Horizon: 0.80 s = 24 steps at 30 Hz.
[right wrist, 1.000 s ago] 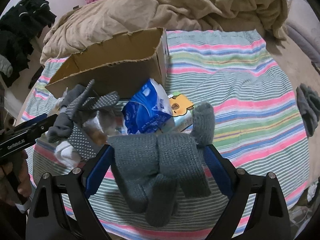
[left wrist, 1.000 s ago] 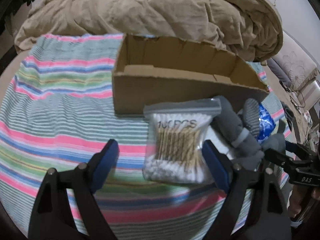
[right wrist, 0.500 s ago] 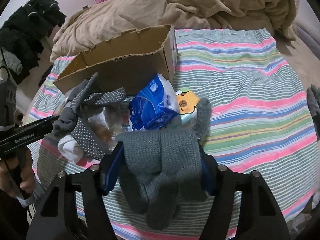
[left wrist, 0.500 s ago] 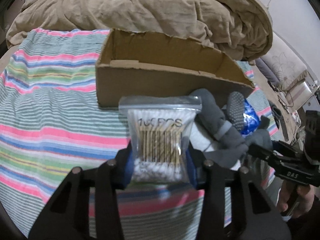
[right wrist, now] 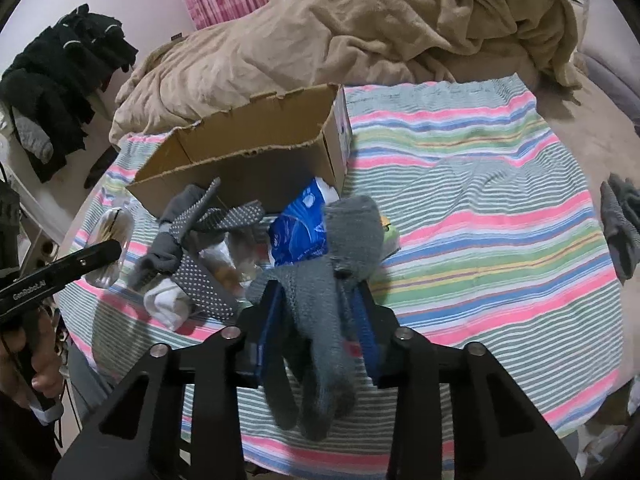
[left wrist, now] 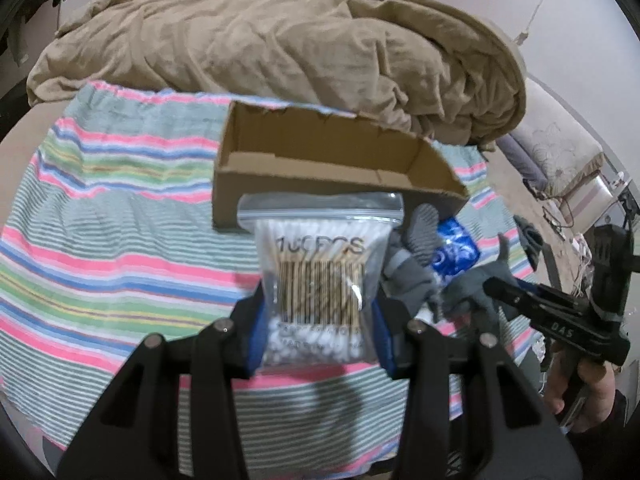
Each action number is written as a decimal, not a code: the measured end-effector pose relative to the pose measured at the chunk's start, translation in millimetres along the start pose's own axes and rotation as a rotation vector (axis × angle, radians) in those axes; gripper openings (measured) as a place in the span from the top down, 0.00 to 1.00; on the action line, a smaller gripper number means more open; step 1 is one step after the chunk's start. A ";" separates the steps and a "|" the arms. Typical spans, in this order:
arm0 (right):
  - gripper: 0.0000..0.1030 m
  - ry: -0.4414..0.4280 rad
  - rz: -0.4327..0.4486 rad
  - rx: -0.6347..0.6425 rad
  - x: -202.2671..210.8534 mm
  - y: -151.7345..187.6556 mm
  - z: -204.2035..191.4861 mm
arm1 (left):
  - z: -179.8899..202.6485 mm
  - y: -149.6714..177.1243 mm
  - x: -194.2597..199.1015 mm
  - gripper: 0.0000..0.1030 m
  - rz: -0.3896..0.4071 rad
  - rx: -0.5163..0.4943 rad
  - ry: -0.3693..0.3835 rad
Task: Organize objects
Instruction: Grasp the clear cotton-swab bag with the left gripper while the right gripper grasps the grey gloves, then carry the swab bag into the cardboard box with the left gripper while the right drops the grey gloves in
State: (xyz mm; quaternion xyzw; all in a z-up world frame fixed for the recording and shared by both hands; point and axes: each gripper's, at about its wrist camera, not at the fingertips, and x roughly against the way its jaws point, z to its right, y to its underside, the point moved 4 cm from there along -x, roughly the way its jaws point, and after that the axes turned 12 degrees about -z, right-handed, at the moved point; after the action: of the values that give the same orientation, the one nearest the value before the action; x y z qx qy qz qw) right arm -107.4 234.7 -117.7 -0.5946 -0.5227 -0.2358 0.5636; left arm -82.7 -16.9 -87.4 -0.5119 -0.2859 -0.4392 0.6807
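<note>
My left gripper (left wrist: pixel 318 330) is shut on a clear zip bag of cotton swabs (left wrist: pixel 320 276) and holds it above the striped cloth, in front of the open cardboard box (left wrist: pixel 320 172). My right gripper (right wrist: pixel 318 320) is shut on a grey knit glove (right wrist: pixel 332 280), lifted off the cloth with its fingers hanging down. The box (right wrist: pixel 248 160) stands behind it. On the cloth lie grey dotted gloves (right wrist: pixel 200 232), a blue tissue pack (right wrist: pixel 298 232) and a white sock (right wrist: pixel 166 300).
A striped cloth (left wrist: pixel 100 220) covers the bed. A tan blanket (left wrist: pixel 280 48) is heaped behind the box. Another grey glove (right wrist: pixel 620 232) lies at the far right edge. Black clothes (right wrist: pixel 60 80) hang at the left.
Both grippers closed, the left on the swab bag and the right on the grey knit glove. Both have since lifted their objects off the cloth.
</note>
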 end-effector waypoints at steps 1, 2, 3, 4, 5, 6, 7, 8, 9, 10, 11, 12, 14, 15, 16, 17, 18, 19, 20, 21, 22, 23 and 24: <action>0.66 -0.001 0.004 0.003 2.6 -0.5 -1.1 | 1.4 -1.5 4.5 0.57 0.009 -0.003 0.001; 0.70 -0.005 0.007 0.005 4.1 -0.8 -1.6 | 1.9 -2.7 8.0 0.57 0.016 -0.003 0.001; 0.80 -0.006 0.012 0.006 5.4 -1.3 -2.0 | 2.6 -3.6 12.0 0.57 0.024 -0.003 0.002; 0.80 -0.018 0.015 0.005 6.3 -1.3 -2.3 | 3.8 -5.3 16.3 0.57 0.034 -0.003 -0.001; 0.80 -0.022 0.020 0.002 7.2 -1.4 -2.0 | 4.5 -5.8 19.7 0.57 0.042 -0.003 -0.004; 0.80 -0.026 0.023 0.002 8.2 -1.4 -2.0 | 5.7 -7.0 22.8 0.57 0.048 -0.003 -0.006; 0.80 -0.031 0.024 0.005 9.6 -1.3 -1.8 | 6.6 -7.5 27.0 0.57 0.057 -0.001 -0.006; 0.80 -0.034 0.028 0.005 11.4 -1.5 -1.5 | 7.4 -8.0 29.6 0.57 0.063 -0.001 -0.008; 0.80 -0.035 0.033 0.006 13.6 -1.8 -1.0 | 8.6 -9.0 32.8 0.57 0.069 -0.001 -0.010; 0.80 -0.036 0.040 0.007 17.5 -3.2 -0.4 | 9.3 -9.2 34.8 0.57 0.073 -0.002 -0.011; 0.80 -0.036 0.047 0.009 20.8 -4.3 -0.2 | 10.2 -9.6 36.7 0.57 0.077 -0.004 -0.011; 0.80 -0.037 0.059 0.013 25.6 -5.8 -0.7 | 11.0 -10.1 38.7 0.57 0.081 -0.006 -0.012; 0.80 -0.041 0.085 0.024 35.7 -10.7 -1.6 | 13.3 -12.5 41.3 0.57 0.086 -0.011 -0.016; 0.80 -0.041 0.094 0.028 39.4 -13.0 -2.3 | 14.1 -13.9 42.3 0.57 0.088 -0.012 -0.016; 0.80 -0.042 0.108 0.036 44.4 -16.6 -3.9 | 15.1 -16.0 43.2 0.57 0.090 -0.013 -0.014; 0.80 -0.044 0.117 0.042 48.1 -19.4 -5.4 | 16.1 -17.4 43.8 0.57 0.092 -0.014 -0.012; 0.80 -0.046 0.128 0.047 51.8 -23.1 -7.0 | 16.9 -19.6 44.5 0.57 0.096 -0.015 -0.012; 0.80 -0.049 0.142 0.054 56.3 -28.4 -8.9 | 18.3 -22.2 45.4 0.57 0.101 -0.018 -0.014; 0.80 -0.052 0.151 0.061 59.1 -32.3 -10.7 | 19.3 -24.5 45.7 0.57 0.103 -0.021 -0.015; 0.80 -0.054 0.161 0.069 61.8 -36.6 -13.1 | 20.5 -27.2 46.0 0.57 0.106 -0.025 -0.016; 0.80 -0.056 0.172 0.076 64.8 -41.9 -15.5 | 21.8 -30.6 46.3 0.57 0.109 -0.027 -0.014; 0.80 -0.058 0.181 0.083 66.7 -46.5 -17.4 | 22.6 -33.2 46.3 0.57 0.111 -0.028 -0.014; 0.80 -0.061 0.188 0.089 68.1 -51.4 -19.1 | 23.2 -36.1 46.2 0.57 0.113 -0.031 -0.017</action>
State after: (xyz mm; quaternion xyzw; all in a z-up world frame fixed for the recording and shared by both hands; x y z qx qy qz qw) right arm -123.8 232.0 -31.8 -0.6222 -0.4914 -0.1402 0.5931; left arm -92.6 -12.3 -25.2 -0.5413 -0.2553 -0.4000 0.6941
